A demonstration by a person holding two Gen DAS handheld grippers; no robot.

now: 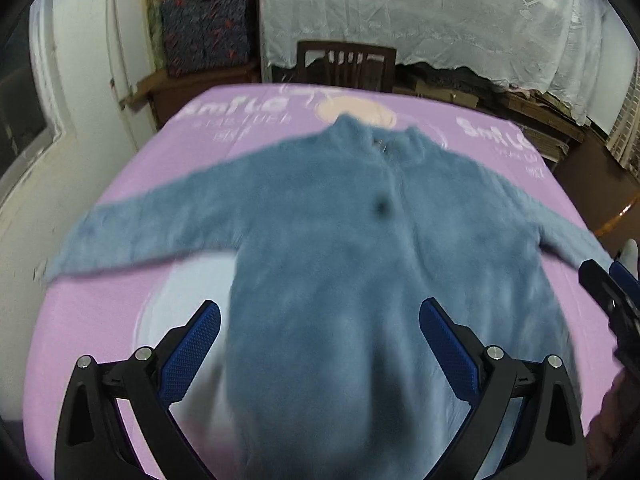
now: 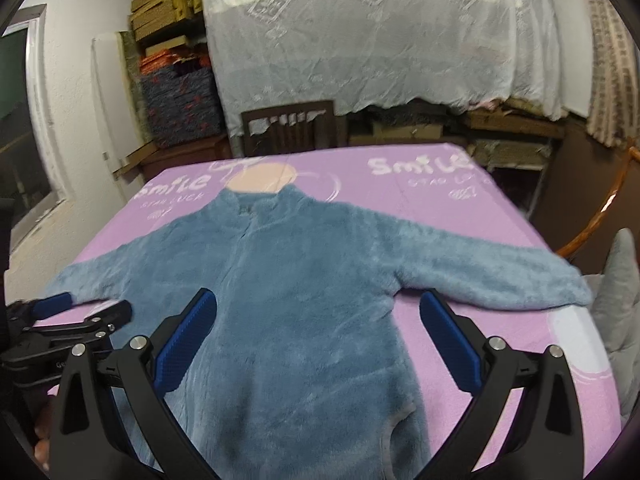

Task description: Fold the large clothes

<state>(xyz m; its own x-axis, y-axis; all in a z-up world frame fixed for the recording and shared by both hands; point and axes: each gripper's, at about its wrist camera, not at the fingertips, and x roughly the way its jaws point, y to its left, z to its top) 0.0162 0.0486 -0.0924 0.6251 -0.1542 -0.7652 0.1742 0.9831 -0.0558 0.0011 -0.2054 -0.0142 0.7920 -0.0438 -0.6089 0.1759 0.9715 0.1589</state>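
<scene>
A fuzzy blue long-sleeved garment [image 1: 332, 248] [image 2: 296, 264] lies spread flat on the purple printed sheet [image 1: 100, 312] [image 2: 480, 200], collar at the far end and both sleeves stretched out sideways. My left gripper [image 1: 320, 332] hovers open over its lower body, nothing between the blue pads. My right gripper [image 2: 318, 320] is open too, above the garment's lower body. The right gripper also shows at the right edge of the left wrist view [image 1: 612, 296], and the left one at the left edge of the right wrist view [image 2: 80, 312], near the sleeve cuff.
A dark wooden chair [image 1: 346, 64] [image 2: 290, 128] stands at the table's far edge. Behind it hangs a white lace cloth [image 2: 380, 32] over stacked items. Boxes and folded fabrics [image 2: 176, 80] fill shelves at the back left. A grey cushion [image 2: 618, 304] sits at the right.
</scene>
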